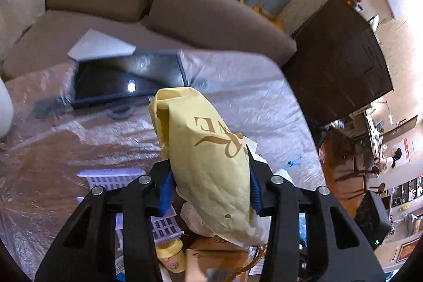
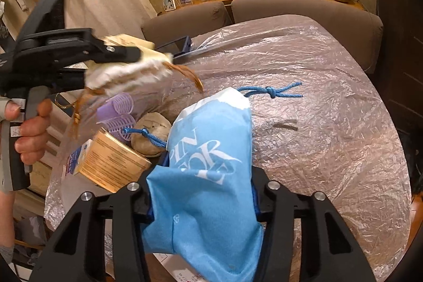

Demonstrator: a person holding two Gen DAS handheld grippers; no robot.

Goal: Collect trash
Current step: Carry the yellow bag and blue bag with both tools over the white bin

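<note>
Your left tongs (image 1: 210,192) are clamped on a pale yellow bag (image 1: 211,163) with gold lettering; it sits squarely between the two blue-padded fingers (image 1: 166,192) and bulges up and forward past their tips, held above the table (image 1: 264,102), which is covered in clear plastic sheeting. From the right wrist view you can see those same left tongs (image 2: 148,54) at the left side, your hand (image 2: 29,123) around the grip, with the yellow bag (image 2: 132,65) crumpled at the tips and a brown ribbon (image 2: 190,75) trailing from it. Your right tongs (image 2: 208,192) grip a light blue bag (image 2: 208,181) with white lettering, pinched between the fingers and standing up over the near part of the table (image 2: 343,136); its blue drawstring (image 2: 272,91) lies knotted on the plastic just past the bag's top. Near the table's left edge, just beside the blue bag, sit a tan cardboard box (image 2: 113,163), purple hair rollers (image 2: 116,112) and a crumpled brownish paper ball (image 2: 150,134), the box touching the rollers. A dark flat screen (image 1: 127,75) lies toward the far edge of the table with a white sheet (image 1: 100,45) overlapping its far corner, and a brown sofa (image 1: 198,9) runs behind the table.
</note>
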